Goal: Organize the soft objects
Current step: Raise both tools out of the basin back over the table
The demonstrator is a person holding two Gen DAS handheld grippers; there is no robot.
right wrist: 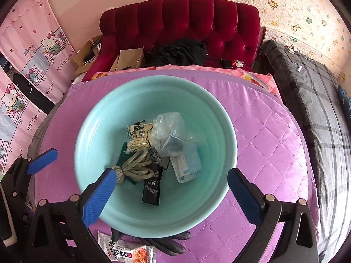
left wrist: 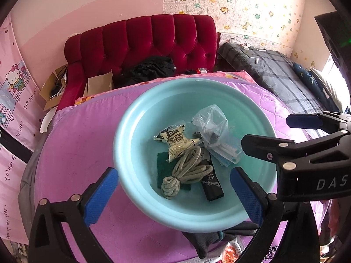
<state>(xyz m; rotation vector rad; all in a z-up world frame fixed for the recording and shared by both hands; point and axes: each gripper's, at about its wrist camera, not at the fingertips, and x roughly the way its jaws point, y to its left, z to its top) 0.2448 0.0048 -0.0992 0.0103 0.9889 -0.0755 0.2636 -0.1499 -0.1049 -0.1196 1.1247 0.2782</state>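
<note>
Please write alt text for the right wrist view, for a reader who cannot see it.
A light blue basin sits on a purple quilted mat, holding a coiled beige rope, a clear plastic bag, face masks and small packets. The open right gripper hovers above it, holding nothing. A red tufted headboard stands behind.

A light blue basin sits on a purple quilted mat. Its mouth is open from above. A heap at the bottom centre blocks the floor: rope, packets, a clear bag, a mask. The inner wall around the heap is bare. The mat right of the basin is free. Gloves and a snack packet crowd the near rim. A red sofa stands behind.
</note>
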